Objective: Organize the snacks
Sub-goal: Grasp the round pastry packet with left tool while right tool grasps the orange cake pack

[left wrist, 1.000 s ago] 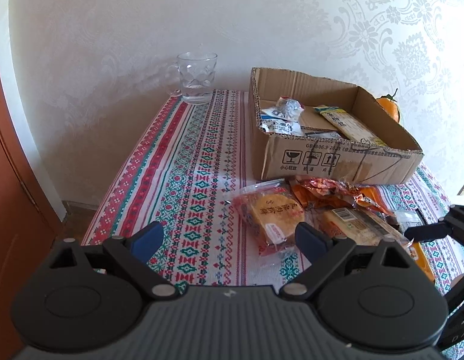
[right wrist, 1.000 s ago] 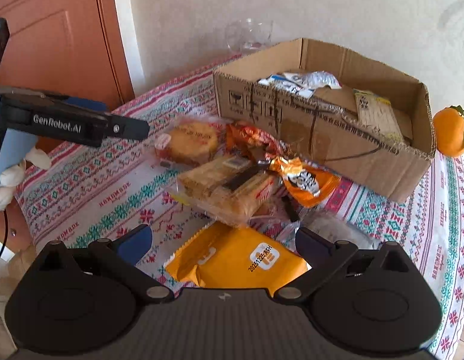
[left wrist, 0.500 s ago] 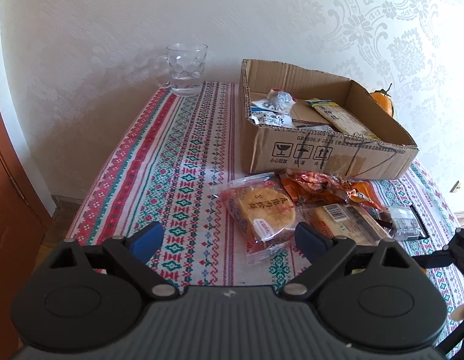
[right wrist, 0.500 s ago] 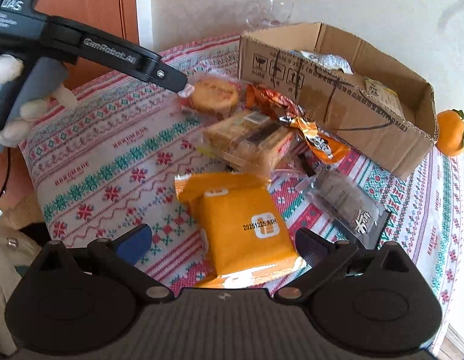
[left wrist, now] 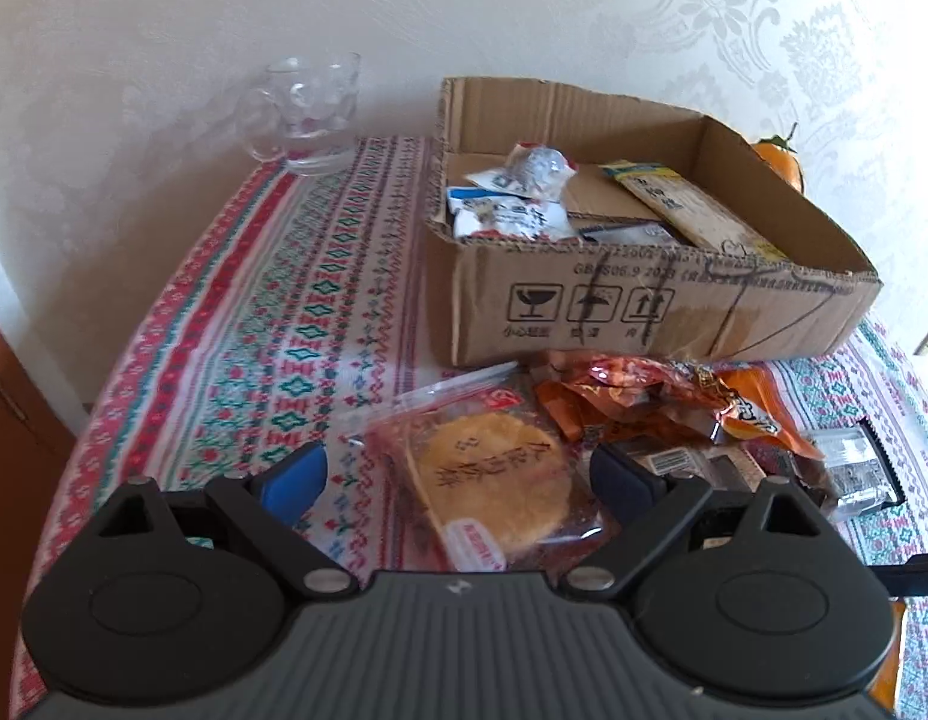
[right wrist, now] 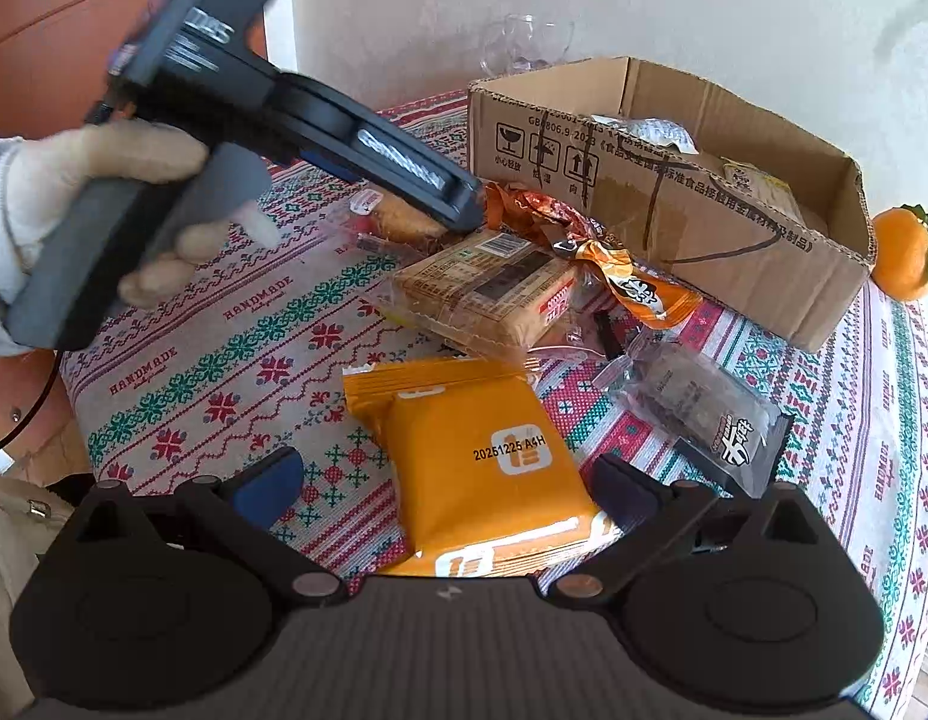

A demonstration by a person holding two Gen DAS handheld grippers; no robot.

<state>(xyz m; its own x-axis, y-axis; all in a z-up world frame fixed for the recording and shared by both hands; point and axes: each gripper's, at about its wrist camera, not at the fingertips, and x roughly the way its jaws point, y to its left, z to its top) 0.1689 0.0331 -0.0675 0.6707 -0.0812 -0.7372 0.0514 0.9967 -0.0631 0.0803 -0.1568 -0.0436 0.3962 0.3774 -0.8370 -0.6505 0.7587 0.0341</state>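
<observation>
Orange packet (right wrist: 481, 450) between right gripper (right wrist: 440, 480) fingers, right view only.

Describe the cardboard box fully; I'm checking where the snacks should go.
The box is brown corrugated cardboard, shallow, open-topped, with torn edges, printed handling symbols and dark scribbles on its front wall. It sits flat on the patterned tablecloth near the wall. Inside lie white-and-blue packets, a silvery wrapper and a tan flat pack. Orange wrappers lie against its front; an orange fruit sits beside its far end.

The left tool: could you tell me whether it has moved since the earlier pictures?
Yes. The left tool has come forward toward the cardboard box, now over the round cake packet.
</observation>
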